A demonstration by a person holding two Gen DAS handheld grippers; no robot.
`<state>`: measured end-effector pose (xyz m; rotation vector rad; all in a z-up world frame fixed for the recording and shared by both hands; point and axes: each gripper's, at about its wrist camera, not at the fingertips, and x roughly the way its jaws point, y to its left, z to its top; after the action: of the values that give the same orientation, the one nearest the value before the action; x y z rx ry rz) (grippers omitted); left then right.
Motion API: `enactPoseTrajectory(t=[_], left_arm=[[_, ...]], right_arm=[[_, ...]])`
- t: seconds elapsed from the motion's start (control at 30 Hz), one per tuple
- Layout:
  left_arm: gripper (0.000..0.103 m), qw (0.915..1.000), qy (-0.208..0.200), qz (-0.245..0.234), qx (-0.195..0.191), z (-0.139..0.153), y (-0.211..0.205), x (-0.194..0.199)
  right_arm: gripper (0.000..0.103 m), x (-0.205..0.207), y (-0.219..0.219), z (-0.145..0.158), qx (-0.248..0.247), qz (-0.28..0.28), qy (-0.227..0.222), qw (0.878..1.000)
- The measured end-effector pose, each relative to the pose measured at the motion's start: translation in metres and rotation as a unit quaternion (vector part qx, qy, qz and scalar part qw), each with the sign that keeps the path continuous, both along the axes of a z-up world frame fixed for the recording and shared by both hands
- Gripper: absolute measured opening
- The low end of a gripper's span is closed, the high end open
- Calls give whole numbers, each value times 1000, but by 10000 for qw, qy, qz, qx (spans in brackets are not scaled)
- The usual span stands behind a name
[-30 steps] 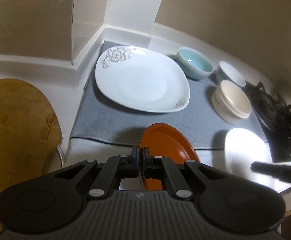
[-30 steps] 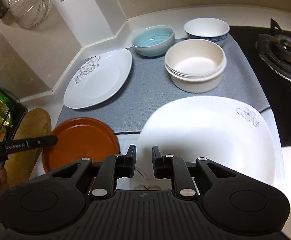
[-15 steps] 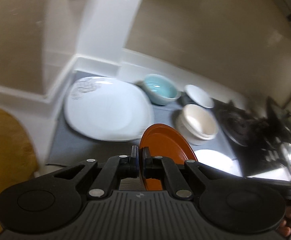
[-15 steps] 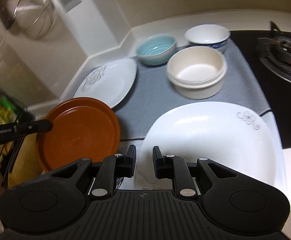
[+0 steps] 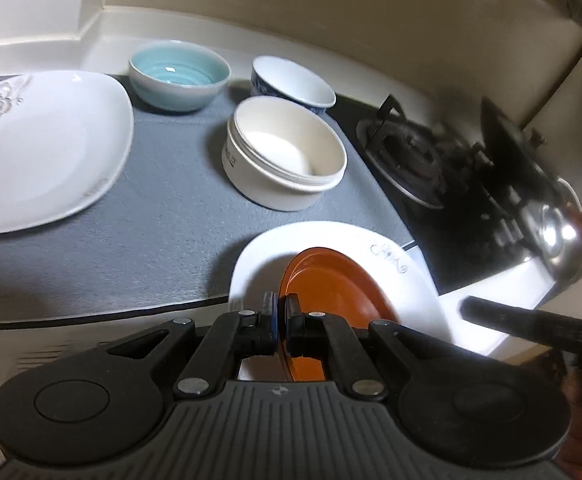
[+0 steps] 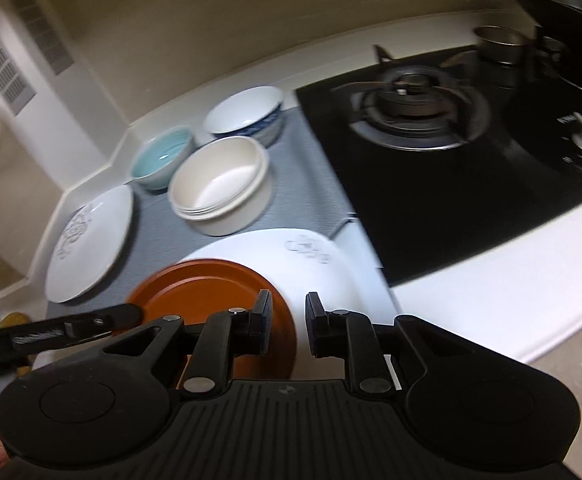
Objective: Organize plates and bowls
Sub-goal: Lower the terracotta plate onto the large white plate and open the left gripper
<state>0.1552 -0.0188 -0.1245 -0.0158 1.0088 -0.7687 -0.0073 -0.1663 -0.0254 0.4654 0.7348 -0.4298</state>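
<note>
Left hand-held gripper (image 5: pixel 281 316) clamps orange plate (image 5: pixel 331 296) above white plate (image 5: pixel 403 280); right hand-held gripper (image 6: pixel 288 326) parted, empty.

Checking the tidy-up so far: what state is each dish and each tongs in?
Round orange plate: gripped by its rim, over the near white square plate.
Far white square plate: empty, on the mat.
Cream bowls: stacked.
Turquoise bowl: empty.
Left tongs: shut on the plate.
Right tongs: open, empty.

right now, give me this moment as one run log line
left gripper: shut on orange plate | right gripper: open, empty | orange plate: over near white plate
</note>
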Motion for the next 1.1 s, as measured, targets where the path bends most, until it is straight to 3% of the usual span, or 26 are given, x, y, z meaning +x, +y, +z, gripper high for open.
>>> enactPoseTrajectory(t=[0.17,0.23,0.37,0.53,0.63,0.93,1.1], left_arm=[[4,9996,-24,-99,252,-13,-12,1],[19,9993,-122,-25,365,-11,-7,1],[33,9993,-283,119,195,5,10,0],[34,9993,-293,170,184,11,29,-7],[34,9990,-294,280,181,13,41,-11],[34,9969,-288,715,145,21,75,-2],[34,9894,-304,1419,107,25,102,26]], right_arm=[[21,-12,-6,-7,-77,-236,126,9996],[21,-16,-8,-12,-139,-311,241,9991],[21,-19,-12,-20,-183,-365,428,9982],[21,-12,-12,-34,-31,-202,748,9970],[28,-7,-6,-35,-42,-58,776,9970],[28,8,0,-35,-47,137,805,9967],[28,17,5,-36,-100,197,802,9965]])
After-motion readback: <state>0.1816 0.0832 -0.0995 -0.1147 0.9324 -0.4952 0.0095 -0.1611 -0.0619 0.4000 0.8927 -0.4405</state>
